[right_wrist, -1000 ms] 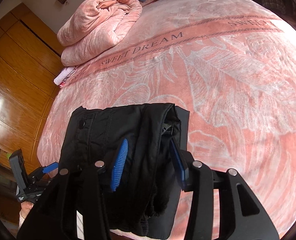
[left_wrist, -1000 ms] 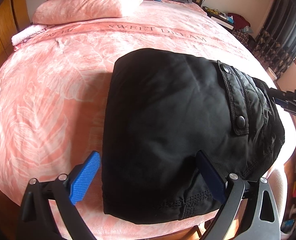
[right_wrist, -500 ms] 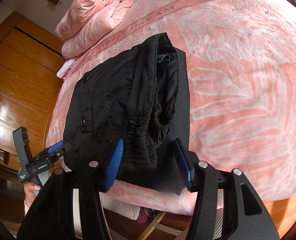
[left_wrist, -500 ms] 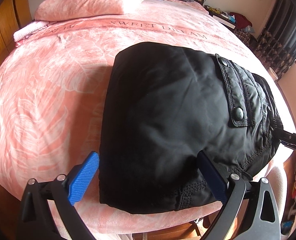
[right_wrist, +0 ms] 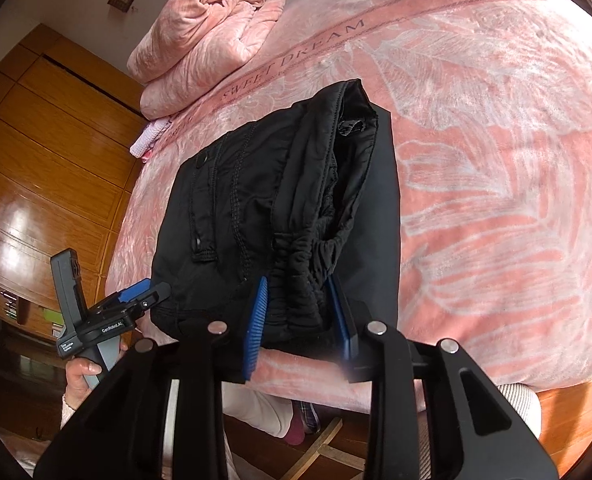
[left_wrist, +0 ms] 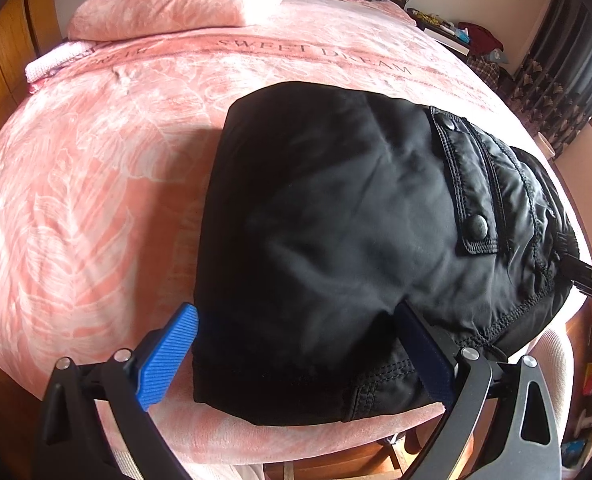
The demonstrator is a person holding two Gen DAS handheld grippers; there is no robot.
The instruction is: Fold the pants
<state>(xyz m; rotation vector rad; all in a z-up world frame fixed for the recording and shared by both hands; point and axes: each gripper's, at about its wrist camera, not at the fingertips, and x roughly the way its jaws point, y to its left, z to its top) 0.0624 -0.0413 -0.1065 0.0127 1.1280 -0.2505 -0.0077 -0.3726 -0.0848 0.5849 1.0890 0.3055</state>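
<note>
L hand-held gripper (left_wrist: 296, 354) jaws wide apart, level w/ pants (left_wrist: 335, 240) hem; R hand-held gripper (right_wrist: 299, 320) jaws narrower, astride waistband.

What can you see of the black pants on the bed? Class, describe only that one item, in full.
The black pants lie folded into a compact, thick bundle near the edge of the pink bedspread. The fabric looks smooth and slightly shiny. A flap pocket with two snap buttons faces up, and the gathered elastic waistband shows at one end. The left tool straddles a corner, open; the right tool has closed in around the waistband, though a firm grip cannot be confirmed.
</note>
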